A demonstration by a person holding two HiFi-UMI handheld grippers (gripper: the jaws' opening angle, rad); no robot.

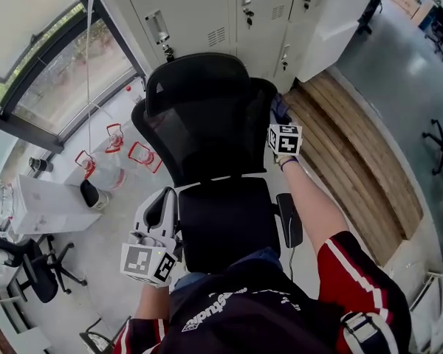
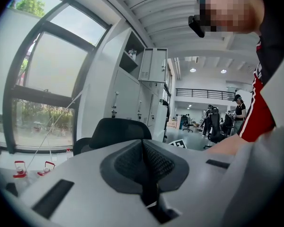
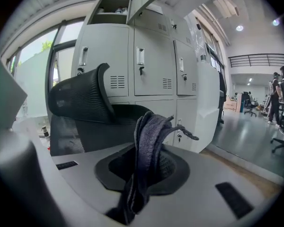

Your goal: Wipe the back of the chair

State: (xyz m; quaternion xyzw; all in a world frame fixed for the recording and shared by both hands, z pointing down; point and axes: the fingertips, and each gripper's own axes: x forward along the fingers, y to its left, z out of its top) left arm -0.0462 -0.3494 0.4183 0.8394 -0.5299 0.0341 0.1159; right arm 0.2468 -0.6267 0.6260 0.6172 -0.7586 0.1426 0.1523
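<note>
A black mesh office chair (image 1: pixel 207 124) stands in front of me, its headrest and backrest facing the lockers. My right gripper (image 1: pixel 280 124) is at the backrest's right edge, shut on a dark blue-grey cloth (image 3: pixel 149 141) that sticks up between its jaws. In the right gripper view the chair's back (image 3: pixel 80 103) lies just left of the cloth. My left gripper (image 1: pixel 159 231) hangs low beside the seat's left side, shut with nothing in it. In the left gripper view its jaws (image 2: pixel 144 167) meet, and the chair's headrest (image 2: pixel 118 129) shows beyond them.
Grey metal lockers (image 1: pixel 229 13) stand right behind the chair. A wooden platform (image 1: pixel 354 153) runs along the right. Red-handled bottles (image 1: pixel 122 150) and a white box (image 1: pixel 48 205) lie on the floor at the left by the window. Another black chair (image 1: pixel 29 271) is at the lower left.
</note>
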